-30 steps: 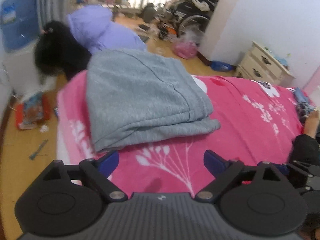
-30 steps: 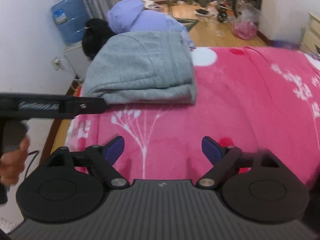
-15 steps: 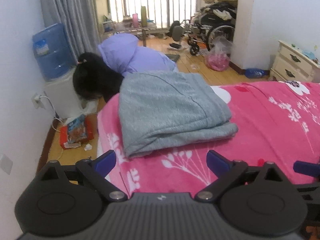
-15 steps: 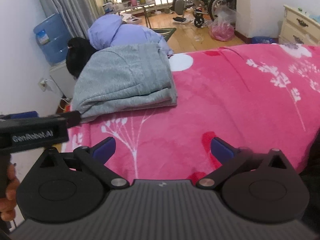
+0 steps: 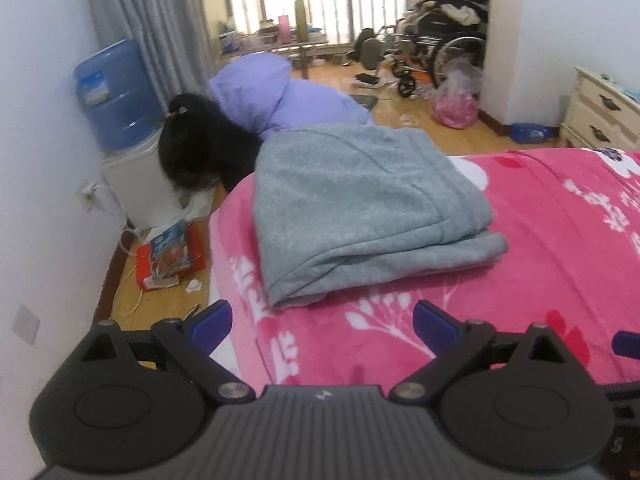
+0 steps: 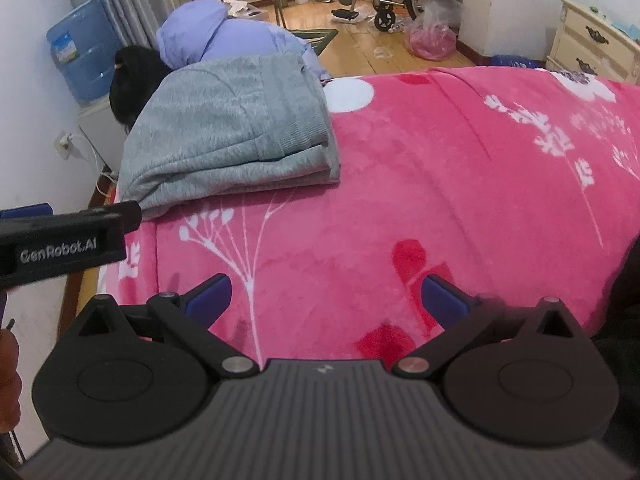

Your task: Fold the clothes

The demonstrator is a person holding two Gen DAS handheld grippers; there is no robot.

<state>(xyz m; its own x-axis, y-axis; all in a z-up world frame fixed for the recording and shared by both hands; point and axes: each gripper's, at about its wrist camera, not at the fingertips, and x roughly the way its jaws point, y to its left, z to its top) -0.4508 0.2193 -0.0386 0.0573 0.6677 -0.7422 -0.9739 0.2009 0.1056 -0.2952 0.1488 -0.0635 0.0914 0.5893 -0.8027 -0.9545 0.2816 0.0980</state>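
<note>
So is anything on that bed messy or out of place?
Not really. The grey garment lies folded on the pink blanket, though its bottom layers stick out unevenly. Both grippers, left and right, hang open, apart from it.

Only readable bit is "GenRobot.AI" in white letters on the black left gripper (image 6: 66, 244), off to the left of the right tongs. The water jug (image 6: 80, 54) label is too blurry to read.
</note>
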